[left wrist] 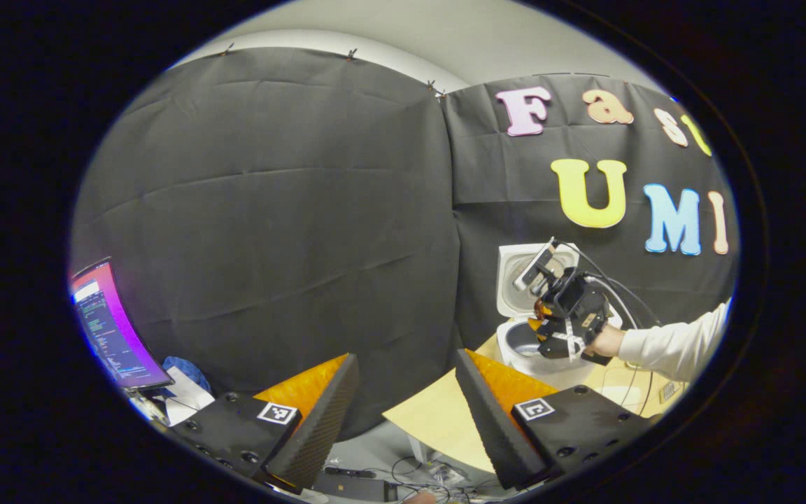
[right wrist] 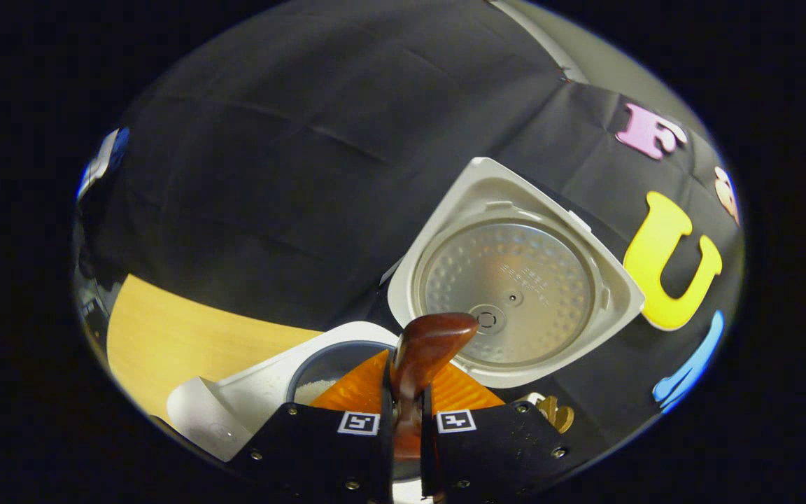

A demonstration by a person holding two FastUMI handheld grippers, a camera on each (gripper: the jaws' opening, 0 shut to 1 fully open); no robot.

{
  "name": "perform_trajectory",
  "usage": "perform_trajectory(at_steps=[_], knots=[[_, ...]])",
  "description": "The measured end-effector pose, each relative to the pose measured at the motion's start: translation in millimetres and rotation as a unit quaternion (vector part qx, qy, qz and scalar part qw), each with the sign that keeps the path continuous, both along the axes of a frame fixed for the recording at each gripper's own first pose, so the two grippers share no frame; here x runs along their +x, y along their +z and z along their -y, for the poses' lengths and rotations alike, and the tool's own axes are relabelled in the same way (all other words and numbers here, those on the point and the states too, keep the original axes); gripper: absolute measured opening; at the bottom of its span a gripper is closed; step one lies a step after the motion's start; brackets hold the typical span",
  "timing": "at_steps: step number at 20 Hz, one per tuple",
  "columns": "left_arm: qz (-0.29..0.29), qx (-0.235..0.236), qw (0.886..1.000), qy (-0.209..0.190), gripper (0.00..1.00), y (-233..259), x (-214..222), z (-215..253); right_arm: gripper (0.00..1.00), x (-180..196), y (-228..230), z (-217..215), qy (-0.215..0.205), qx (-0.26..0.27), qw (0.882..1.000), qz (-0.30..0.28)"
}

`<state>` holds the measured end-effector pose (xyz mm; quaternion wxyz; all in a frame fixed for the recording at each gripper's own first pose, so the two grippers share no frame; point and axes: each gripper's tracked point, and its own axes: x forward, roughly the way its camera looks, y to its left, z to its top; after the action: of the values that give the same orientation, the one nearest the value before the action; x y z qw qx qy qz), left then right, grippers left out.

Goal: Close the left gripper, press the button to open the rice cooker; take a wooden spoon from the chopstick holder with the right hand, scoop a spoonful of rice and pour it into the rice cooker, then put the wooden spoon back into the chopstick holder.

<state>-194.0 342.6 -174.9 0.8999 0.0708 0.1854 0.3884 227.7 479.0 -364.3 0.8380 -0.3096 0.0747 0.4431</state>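
Black-cloth booth, pale counter (right wrist: 165,329): rice cooker (right wrist: 249,392) lid raised, right claw (right wrist: 406,392) clamped on wooden spoon (right wrist: 427,346) above pot; I'd tip slowly, left claw (left wrist: 403,399) agape, empty

Recording booth in lab or office room: black cloth (left wrist: 270,210) clipped up as backdrop, lit monitor (left wrist: 112,329) at side, loose cables (left wrist: 403,472) on floor, rice cooker (left wrist: 525,343) on wooden table (left wrist: 438,420).

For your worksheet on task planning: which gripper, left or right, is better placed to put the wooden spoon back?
Right. The right gripper already clamps the wooden spoon over the open rice cooker; the left gripper hangs open, away from it.
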Motion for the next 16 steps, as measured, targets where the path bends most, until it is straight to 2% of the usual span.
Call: perform_trajectory(at_steps=[3,4,7,10,11,16], knots=[[0.005,0.001,1.000,0.007,0.97,2,0,0,0.16,2,14,2,0.002,-0.009,0.999,0.042],[0.008,0.000,1.000,0.009,0.94,1,-1,1,0.16,1,18,3,-0.008,0.002,0.999,0.038],[0.016,0.003,1.000,0.006,0.97,5,1,1,0.16,2,36,17,-0.039,0.038,0.998,-0.008],[0.029,0.013,0.999,-0.012,0.94,6,3,1,0.16,2,68,52,-0.084,0.084,0.992,-0.053],[0.036,0.012,0.999,-0.019,0.99,7,4,2,0.16,-2,80,65,-0.095,0.099,0.988,-0.069],[0.078,-0.021,0.994,-0.073,1.00,9,9,14,0.16,-12,126,151,-0.177,0.178,0.956,-0.152]])
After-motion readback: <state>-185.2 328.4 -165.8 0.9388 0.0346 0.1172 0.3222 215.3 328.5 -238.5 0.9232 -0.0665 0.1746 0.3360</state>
